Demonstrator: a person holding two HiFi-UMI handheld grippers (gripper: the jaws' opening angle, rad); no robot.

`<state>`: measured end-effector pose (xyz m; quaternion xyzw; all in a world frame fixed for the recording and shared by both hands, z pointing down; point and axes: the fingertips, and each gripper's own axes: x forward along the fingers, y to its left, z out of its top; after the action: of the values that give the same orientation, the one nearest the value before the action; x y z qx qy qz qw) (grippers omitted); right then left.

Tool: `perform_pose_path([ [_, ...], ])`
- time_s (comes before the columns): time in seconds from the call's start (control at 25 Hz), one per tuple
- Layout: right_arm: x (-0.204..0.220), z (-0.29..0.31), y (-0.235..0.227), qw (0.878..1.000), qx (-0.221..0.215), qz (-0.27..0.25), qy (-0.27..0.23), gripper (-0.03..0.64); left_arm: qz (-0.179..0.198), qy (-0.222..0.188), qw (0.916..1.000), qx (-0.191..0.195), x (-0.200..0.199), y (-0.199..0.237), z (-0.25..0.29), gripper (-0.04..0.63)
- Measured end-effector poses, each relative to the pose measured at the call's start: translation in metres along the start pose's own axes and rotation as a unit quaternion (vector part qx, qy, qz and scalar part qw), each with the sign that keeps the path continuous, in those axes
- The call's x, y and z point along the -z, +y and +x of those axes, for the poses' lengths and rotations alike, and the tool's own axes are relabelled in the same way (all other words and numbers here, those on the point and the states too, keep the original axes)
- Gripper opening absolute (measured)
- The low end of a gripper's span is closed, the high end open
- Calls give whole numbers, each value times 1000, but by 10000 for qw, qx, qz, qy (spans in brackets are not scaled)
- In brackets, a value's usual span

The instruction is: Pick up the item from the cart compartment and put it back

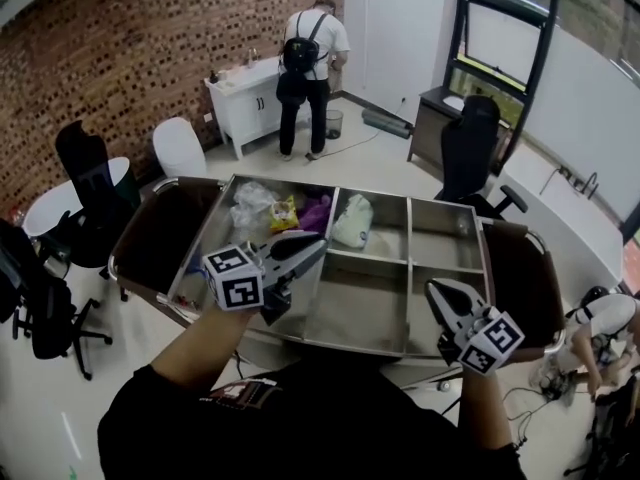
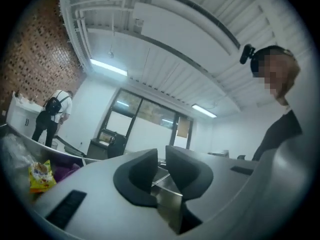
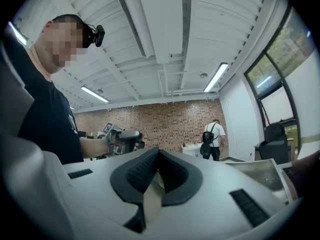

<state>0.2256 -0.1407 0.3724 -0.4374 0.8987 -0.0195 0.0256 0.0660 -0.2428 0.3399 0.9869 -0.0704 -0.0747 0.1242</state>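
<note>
A steel cart (image 1: 408, 266) with several compartments stands in front of me. Its far-left compartment holds a clear plastic bag (image 1: 250, 200), a yellow snack bag (image 1: 284, 211) and a purple item (image 1: 316, 211). A white bag (image 1: 353, 222) lies in the neighbouring compartment. My left gripper (image 1: 320, 244) hovers over the cart's left side, near the snack bag (image 2: 40, 175). A narrow gap shows between its pads and nothing is in it (image 2: 161, 151). My right gripper (image 1: 433, 288) hangs over the cart's near right corner, its pads meeting and empty (image 3: 158, 149).
A person with a backpack (image 1: 305, 63) stands at a white cabinet (image 1: 245, 93) at the back. Black office chairs stand at the left (image 1: 90, 188) and behind the cart (image 1: 470, 148). Another person (image 1: 600, 328) crouches at the right. A white bin (image 1: 178, 146) stands beyond the cart.
</note>
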Motion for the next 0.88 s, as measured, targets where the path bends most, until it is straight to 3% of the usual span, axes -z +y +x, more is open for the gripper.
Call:
perform_pose_path([
  [0.12,7,8,8,9998,-113,134,60,-14,158,-222,9996,-71,5,-14,-35,2],
  [0.24,10,15,16,9994,-227,243,87,-14,298,-350,9989,-64,10,-27,-53,-3],
  [0.48,9,22,27,9988,-376,287,105,-15,426,-133,9989,-119,30,-39,-64,-3],
  [0.88,10,23,26,9995,-207,54,229,-17,611,-113,9981,-20,31,-46,-59,-3],
])
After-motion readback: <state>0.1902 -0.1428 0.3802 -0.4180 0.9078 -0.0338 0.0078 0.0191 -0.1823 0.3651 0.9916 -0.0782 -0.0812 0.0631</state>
